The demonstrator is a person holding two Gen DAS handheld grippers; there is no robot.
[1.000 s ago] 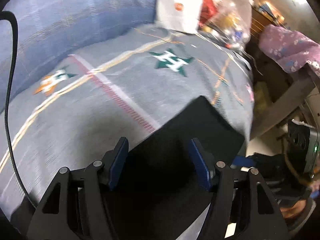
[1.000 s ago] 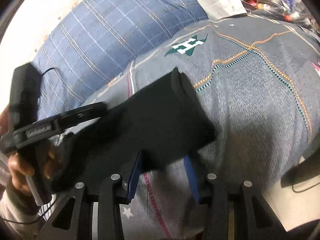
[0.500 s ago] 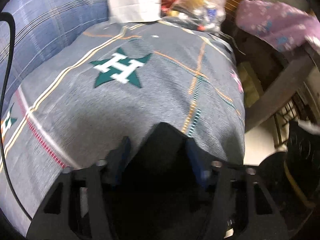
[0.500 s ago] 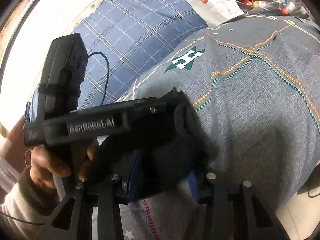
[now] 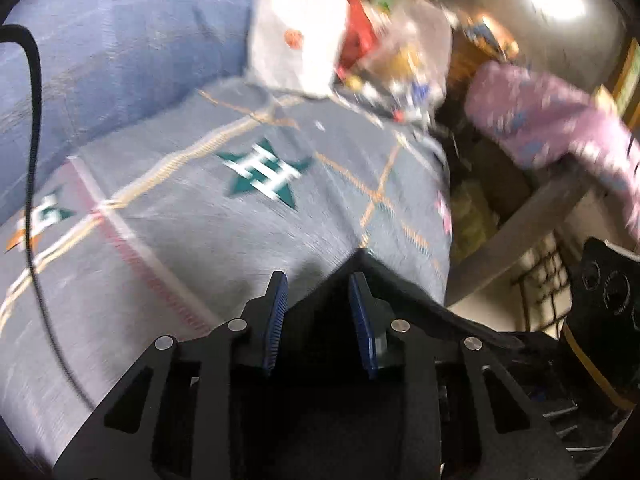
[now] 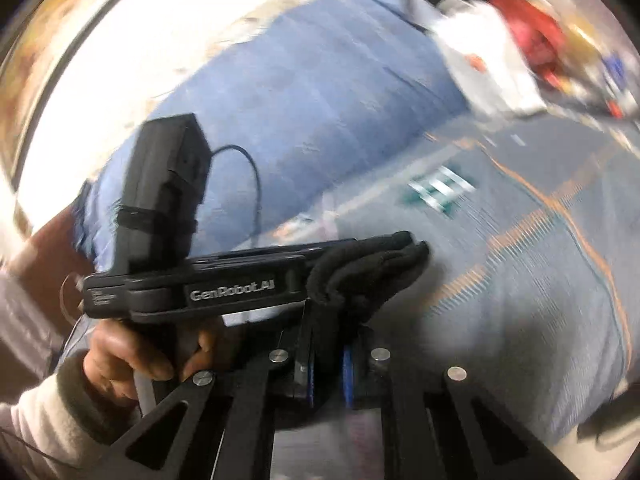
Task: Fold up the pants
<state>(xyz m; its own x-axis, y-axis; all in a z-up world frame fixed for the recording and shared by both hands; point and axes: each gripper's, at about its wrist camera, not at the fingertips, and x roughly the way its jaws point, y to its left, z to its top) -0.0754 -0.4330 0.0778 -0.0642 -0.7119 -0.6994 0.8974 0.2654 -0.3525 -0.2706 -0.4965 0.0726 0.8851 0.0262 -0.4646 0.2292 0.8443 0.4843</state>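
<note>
As both tools close in over a bed, black pants (image 5: 340, 344) hang bunched between them, lifted above a grey bedspread (image 5: 192, 248) with green star emblems. The left tool (image 5: 318, 320) has just been narrowing its jaws, the dark fabric between its blue pads; whether they press it is unclear. The right tool (image 6: 328, 376) has just been closing and is clamped on the pants. A hand (image 6: 132, 360) grips the left tool's handle. A blue plaid pillow (image 6: 312, 120) lies behind.
</note>
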